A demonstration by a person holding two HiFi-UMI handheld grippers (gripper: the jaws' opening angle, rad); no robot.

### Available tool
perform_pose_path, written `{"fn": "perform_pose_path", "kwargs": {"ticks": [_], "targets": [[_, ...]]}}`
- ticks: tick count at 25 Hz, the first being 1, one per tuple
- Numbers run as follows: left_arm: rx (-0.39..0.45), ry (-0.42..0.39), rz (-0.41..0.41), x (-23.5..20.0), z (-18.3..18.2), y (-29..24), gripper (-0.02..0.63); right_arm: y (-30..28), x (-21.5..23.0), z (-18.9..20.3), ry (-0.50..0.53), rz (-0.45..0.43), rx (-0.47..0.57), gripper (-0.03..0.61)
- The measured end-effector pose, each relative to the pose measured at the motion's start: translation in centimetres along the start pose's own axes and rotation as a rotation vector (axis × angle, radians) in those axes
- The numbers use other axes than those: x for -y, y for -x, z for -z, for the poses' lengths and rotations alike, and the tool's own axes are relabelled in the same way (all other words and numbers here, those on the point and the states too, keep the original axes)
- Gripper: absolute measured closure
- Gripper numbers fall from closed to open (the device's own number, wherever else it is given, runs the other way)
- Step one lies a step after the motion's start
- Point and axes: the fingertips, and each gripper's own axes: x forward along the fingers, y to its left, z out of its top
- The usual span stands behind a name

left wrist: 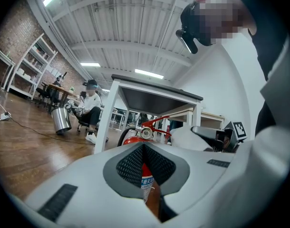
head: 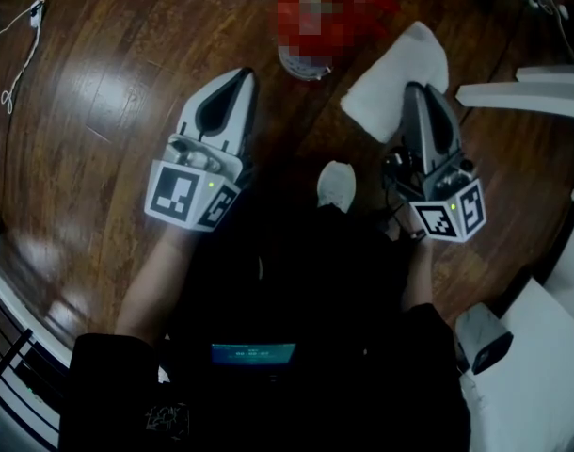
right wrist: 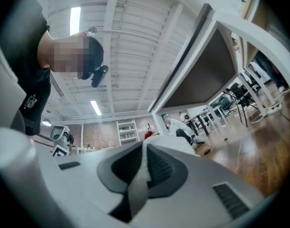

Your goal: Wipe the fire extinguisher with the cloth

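Observation:
The red fire extinguisher (head: 315,22) stands on the wooden floor ahead of me; in the left gripper view its red body, gauge and handle (left wrist: 144,133) show just beyond the jaws. My left gripper (head: 238,75) (left wrist: 144,148) is shut with nothing in it, short of the extinguisher and to its left. A white cloth (head: 397,78) lies spread on the floor to the right of the extinguisher. My right gripper (head: 417,90) (right wrist: 144,151) is shut on the cloth, a pale strip of which (right wrist: 138,186) runs between the pads.
A white table (head: 527,97) (left wrist: 149,91) stands to the right, over the extinguisher. A white cable (head: 19,55) lies at far left. My white shoe (head: 336,185) is between the grippers. A seated person (left wrist: 91,110) and a metal bin (left wrist: 62,119) are farther off.

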Motion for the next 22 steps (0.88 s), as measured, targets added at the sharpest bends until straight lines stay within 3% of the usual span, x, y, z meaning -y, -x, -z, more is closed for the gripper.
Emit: {"fn": "perform_pose_path", "kwargs": {"ticks": [4,7,10,22], "targets": [[-0.002,-0.003,-0.004,0.1,0.0,0.0,0.612,-2.1,-4.3,-1.4,0.042,-0.141,0.019,0.541],[-0.003,-0.007,-0.005,0.1,-0.1,0.2,0.612,-4.1,-6.3,0.2,0.127,-0.207,-0.033,0.541],[-0.006,-0.014,-0.015,-0.1,0.0,0.5,0.612,-5.9,-5.4,4.0,0.180,-0.189,-0.122,0.541],[-0.023,-0.022,-0.024,-0.3,0.6,0.1,0.612,-4.3,1.2,14.7,0.085,-0.071,-0.305,0.541]]}}
